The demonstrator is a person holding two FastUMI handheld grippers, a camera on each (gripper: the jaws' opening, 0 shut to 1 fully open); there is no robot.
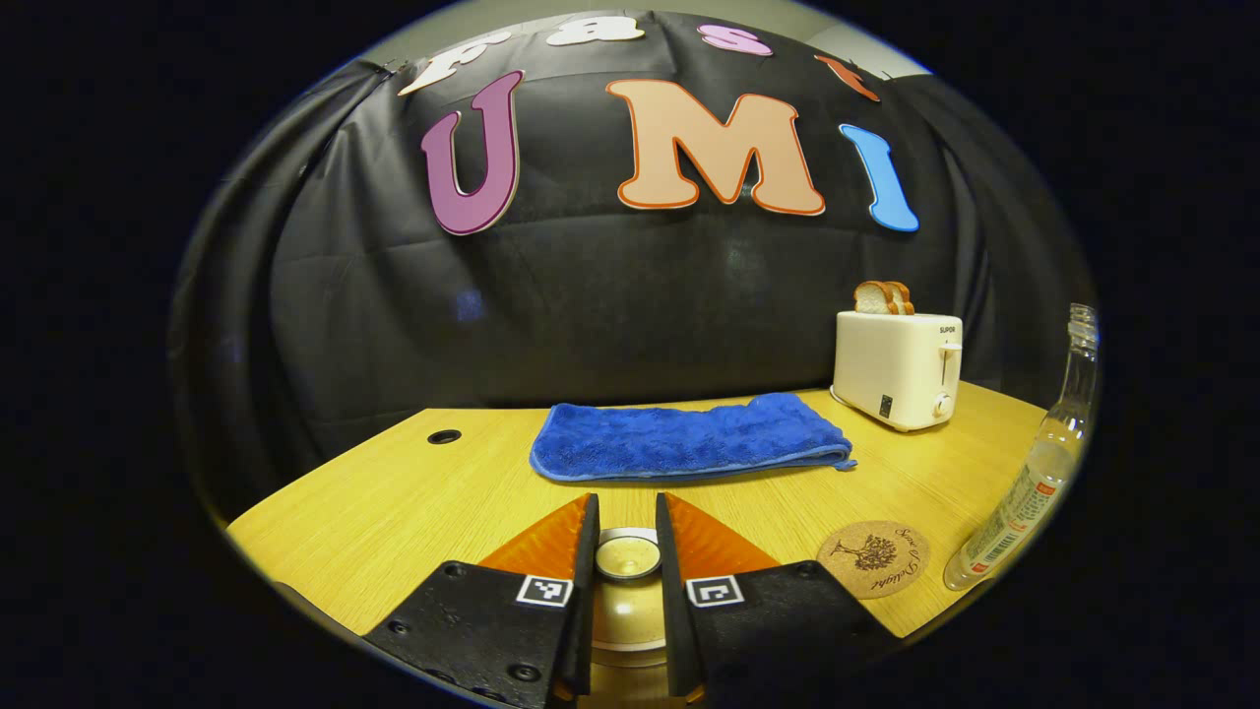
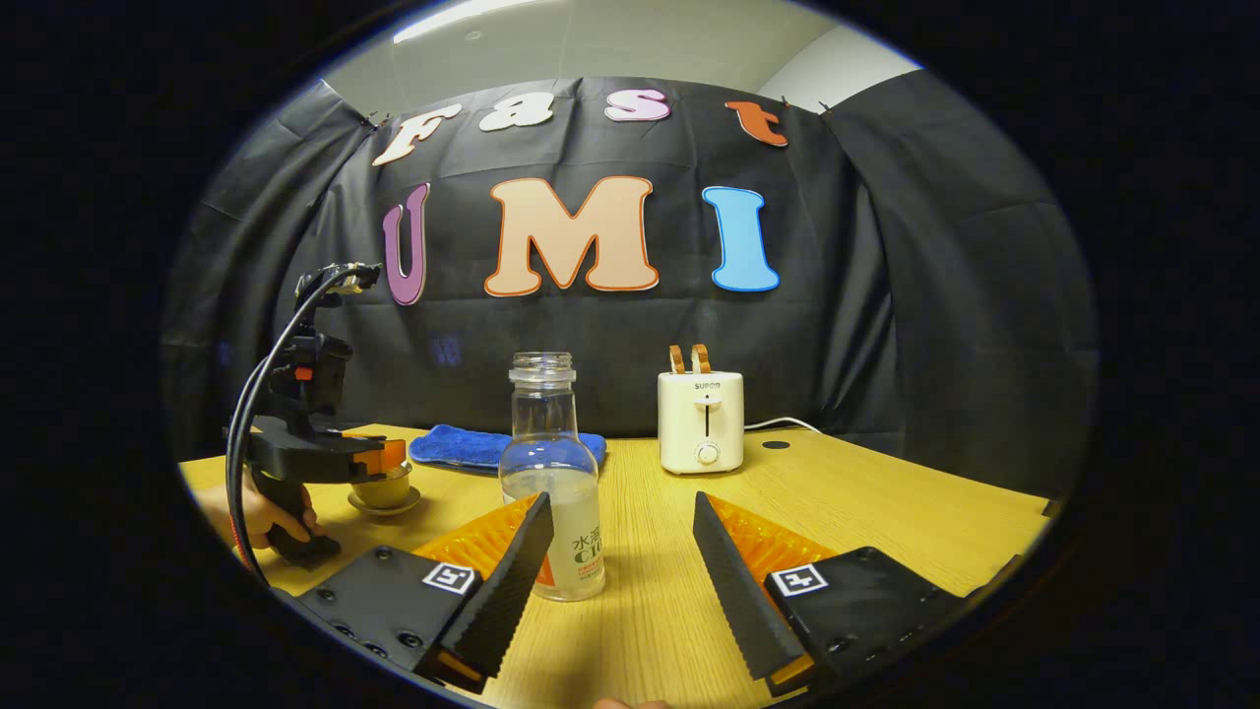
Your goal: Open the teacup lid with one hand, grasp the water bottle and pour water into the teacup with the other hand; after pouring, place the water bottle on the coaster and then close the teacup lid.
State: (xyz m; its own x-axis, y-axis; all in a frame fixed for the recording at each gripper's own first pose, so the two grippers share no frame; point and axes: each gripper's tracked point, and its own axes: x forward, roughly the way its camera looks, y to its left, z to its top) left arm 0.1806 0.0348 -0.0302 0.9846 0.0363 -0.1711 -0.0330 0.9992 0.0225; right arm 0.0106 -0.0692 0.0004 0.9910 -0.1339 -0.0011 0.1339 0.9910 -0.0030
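Observation:
In the left gripper view, my left gripper (image 1: 627,504) has both fingers pressed against the round knob of the teacup lid (image 1: 628,556). The pale teacup (image 1: 630,620) sits below it. A cork coaster (image 1: 873,558) lies to the right, with the clear uncapped water bottle (image 1: 1034,483) standing past it. In the right gripper view, my right gripper (image 2: 623,504) is open. The water bottle (image 2: 551,463) stands just beyond its left finger, untouched. Farther left, the left gripper (image 2: 379,455) sits on top of the teacup (image 2: 384,489) on its saucer. I cannot tell whether the lid is lifted.
A folded blue towel (image 1: 689,438) lies at the back of the wooden table (image 1: 394,502). A white toaster (image 1: 898,379) with bread slices stands at the back right. A cable hole (image 1: 444,436) is at the far left. A hand (image 2: 258,517) holds the left gripper's handle.

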